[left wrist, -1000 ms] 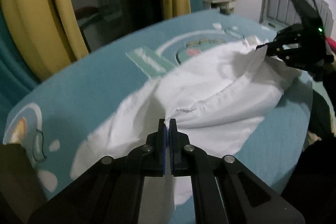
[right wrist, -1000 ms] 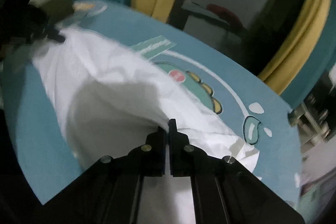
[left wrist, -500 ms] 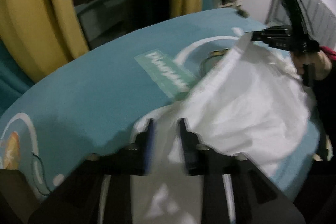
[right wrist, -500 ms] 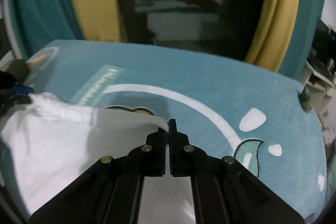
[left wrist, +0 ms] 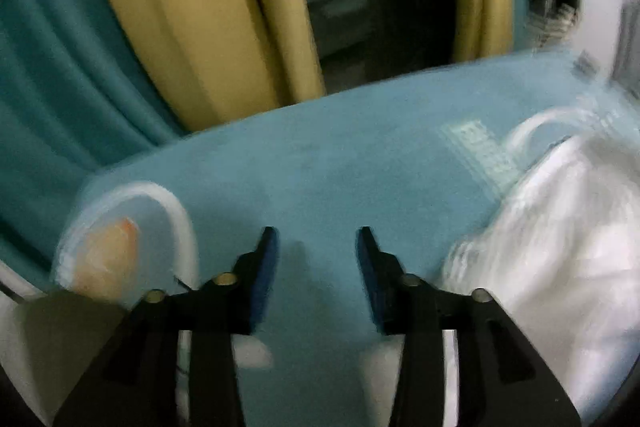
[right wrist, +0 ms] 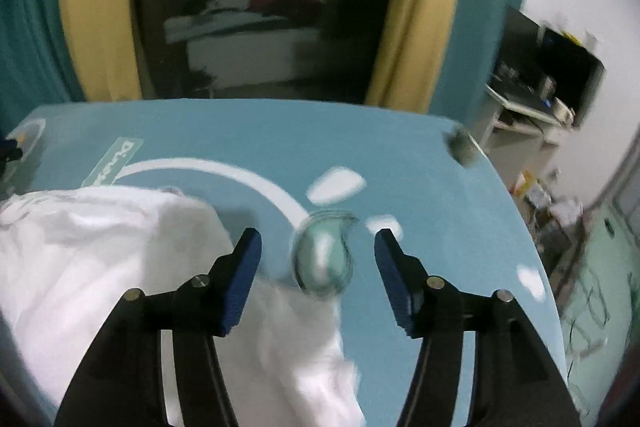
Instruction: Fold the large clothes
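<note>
step: both tools are letting go of the garment [right wrist: 100, 267]; by my reading a fold is just being laid down and the hands are clearing off it.
left tool [left wrist: 316, 247]: its jaws are opening, nothing is between them, only bare blue mat [left wrist: 320, 167] is showing in the gap; released.
right tool [right wrist: 318, 247]: its jaws are opening too; between them the mat's printed leaf [right wrist: 324, 255] is showing, no cloth; released.
garment: white, lying bunched on the mat. In the left view it is sitting at the right, beside the right finger [left wrist: 374, 267] and apart from it. In the right view it is filling the near left, its edge passing under the left finger [right wrist: 240, 279]; whether it is touching there I cannot tell.
surface: a blue printed mat; whether a table or a bed is lying under it I cannot tell.
blur: both views are smearing, so seams and corners are not readable.
next move, my judgement: finding two fresh edge points on the heap, coming down with jaws wide, pinching one layer each, then carrying them across for another fold.
risk: grabbing several layers at once and dragging the fold apart.
</note>
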A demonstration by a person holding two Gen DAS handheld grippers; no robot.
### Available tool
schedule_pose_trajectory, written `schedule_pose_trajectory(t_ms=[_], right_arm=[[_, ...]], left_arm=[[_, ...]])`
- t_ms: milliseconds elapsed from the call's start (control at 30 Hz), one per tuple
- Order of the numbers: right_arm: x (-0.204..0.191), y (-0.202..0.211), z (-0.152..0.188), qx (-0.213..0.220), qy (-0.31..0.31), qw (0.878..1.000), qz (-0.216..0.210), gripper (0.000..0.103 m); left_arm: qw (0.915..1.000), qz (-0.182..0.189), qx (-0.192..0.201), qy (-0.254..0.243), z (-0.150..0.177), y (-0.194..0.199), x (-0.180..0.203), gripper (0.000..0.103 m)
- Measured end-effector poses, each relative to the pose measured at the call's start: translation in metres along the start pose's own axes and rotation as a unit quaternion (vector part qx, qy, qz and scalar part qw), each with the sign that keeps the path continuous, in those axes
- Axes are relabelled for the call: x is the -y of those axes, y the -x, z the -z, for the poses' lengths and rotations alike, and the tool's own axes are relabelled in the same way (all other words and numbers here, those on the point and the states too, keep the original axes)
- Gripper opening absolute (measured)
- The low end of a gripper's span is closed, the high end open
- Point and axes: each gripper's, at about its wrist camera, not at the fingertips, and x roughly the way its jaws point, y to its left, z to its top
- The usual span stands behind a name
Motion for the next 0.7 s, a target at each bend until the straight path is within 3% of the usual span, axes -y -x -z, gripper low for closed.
schedule_pose_trajectory(t_ms=[33, 133, 200, 300, 400, 533, 633, 700], right_arm=[[0.008, 0.007, 0.014, -0.009, -0.012, 1.0, -0.002, 0.061], [0.024, 0.012, 0.054, -0.048, -0.049, 0.998, -0.008, 0.061], [0.03, 0.015, 0.078, -0.069, -0.071, 0.995, -0.007, 0.061], [0.035, 0.017, 0.098, -0.082, -0.099, 0.992, -0.012, 0.061], [0.033, 0.022, 0.098, -0.076, -0.101, 0.992, -0.016, 0.061], [0.027, 0.039, 0.098, -0.056, -0.097, 0.993, -0.027, 0.061], [0.029, 0.038, 0.106, -0.061, -0.106, 0.992, -0.03, 0.061], [0.032, 0.033, 0.111, -0.069, -0.117, 0.99, -0.033, 0.061]], left_arm=[[0.9981, 0.05, 0.007, 0.034, 0.011, 0.016, -0.004, 0.063], [0.99, 0.125, 0.006, 0.065, 0.04, 0.037, -0.001, 0.068], [0.9906, 0.13, -0.021, 0.038, 0.059, 0.036, 0.011, 0.068], [0.9925, 0.08, -0.088, -0.025, 0.074, 0.007, 0.034, 0.068], [0.9951, -0.001, -0.093, -0.035, 0.066, -0.02, 0.035, 0.068], [0.9944, -0.087, -0.049, 0.035, 0.034, -0.042, 0.007, 0.068], [0.9885, -0.106, -0.019, 0.107, 0.023, -0.027, -0.023, 0.068], [0.9876, -0.089, -0.01, 0.129, 0.026, -0.009, -0.027, 0.068]])
